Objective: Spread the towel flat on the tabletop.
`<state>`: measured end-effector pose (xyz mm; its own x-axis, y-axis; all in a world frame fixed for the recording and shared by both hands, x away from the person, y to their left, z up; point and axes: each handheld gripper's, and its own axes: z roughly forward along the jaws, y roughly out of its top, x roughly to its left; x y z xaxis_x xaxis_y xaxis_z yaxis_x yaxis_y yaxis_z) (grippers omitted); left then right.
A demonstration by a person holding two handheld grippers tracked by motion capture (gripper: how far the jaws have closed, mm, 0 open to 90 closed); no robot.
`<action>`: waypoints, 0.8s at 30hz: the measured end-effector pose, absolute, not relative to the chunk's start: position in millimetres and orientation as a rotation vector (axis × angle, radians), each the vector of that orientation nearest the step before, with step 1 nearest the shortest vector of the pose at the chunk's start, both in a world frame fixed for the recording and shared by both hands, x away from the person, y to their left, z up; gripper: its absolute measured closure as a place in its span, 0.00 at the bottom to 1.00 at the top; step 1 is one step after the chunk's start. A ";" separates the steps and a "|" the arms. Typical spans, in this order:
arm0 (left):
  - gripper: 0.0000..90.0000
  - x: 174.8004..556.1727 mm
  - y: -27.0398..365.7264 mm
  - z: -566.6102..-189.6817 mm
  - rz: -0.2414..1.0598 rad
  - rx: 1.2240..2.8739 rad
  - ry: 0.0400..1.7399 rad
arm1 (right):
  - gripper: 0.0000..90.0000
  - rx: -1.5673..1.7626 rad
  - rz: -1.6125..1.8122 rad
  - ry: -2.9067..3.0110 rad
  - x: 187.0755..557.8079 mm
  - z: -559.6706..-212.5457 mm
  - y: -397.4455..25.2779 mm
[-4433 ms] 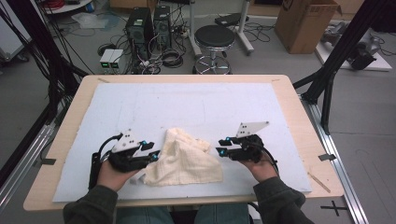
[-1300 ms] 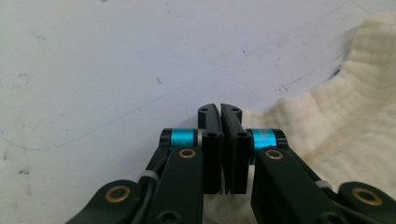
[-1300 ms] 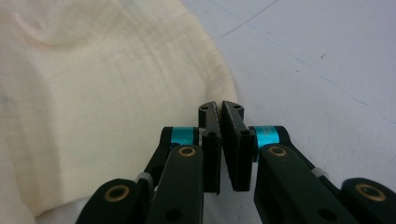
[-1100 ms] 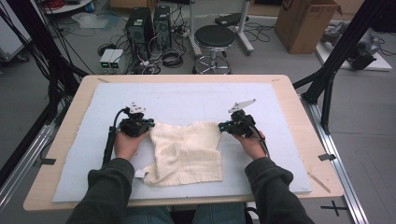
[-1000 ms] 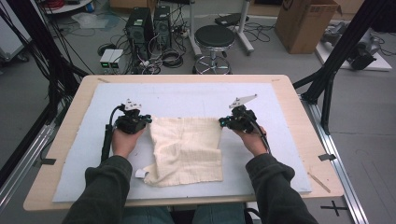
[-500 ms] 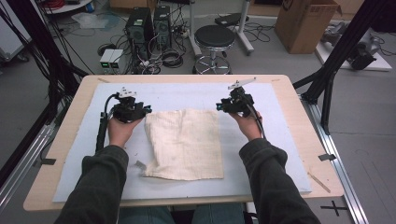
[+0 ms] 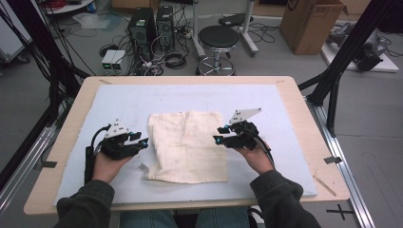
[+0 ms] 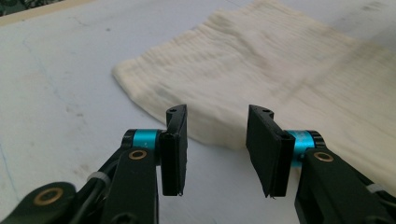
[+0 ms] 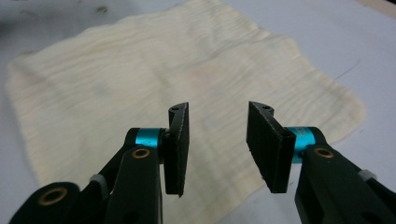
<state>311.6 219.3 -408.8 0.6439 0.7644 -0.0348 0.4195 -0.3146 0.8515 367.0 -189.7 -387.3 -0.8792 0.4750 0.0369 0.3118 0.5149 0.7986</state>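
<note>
A cream cloth (image 7: 186,145) lies spread flat in the middle of the pale blue mat (image 7: 280,118). My left gripper (image 7: 141,141) sits open just off the cloth's left edge, its jaws pointing at it. In the left gripper view the cloth (image 8: 280,79) lies right beyond the open jaws of my left gripper (image 8: 217,140), nothing held. My right gripper (image 7: 217,135) hovers open at the cloth's right edge. In the right gripper view the cloth (image 9: 140,88) spreads out beneath and past the empty jaws of my right gripper (image 9: 217,140).
The mat covers a wooden table (image 7: 309,114) with bare mat around the cloth on all sides. A small white tag (image 7: 143,167) pokes out at the cloth's lower left corner. Beyond the table stand a stool (image 7: 218,40), computer towers (image 7: 152,21) and a cardboard box (image 7: 311,21).
Both grippers pulled the cloth out flat toward the far side, then let go and drew back toward me along its side edges. The cloth now lies flat and released.
</note>
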 end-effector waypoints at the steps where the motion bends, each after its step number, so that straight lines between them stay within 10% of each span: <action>1: 0.65 304.7 220.1 -410.0 0.462 1.946 0.911 | 0.66 0.665 1.301 2.571 360.6 -389.1 -190.7; 24: 0.78 267.6 190.6 -441.6 0.344 2.210 0.664 | 0.65 0.593 1.224 2.668 309.9 -436.3 -198.2</action>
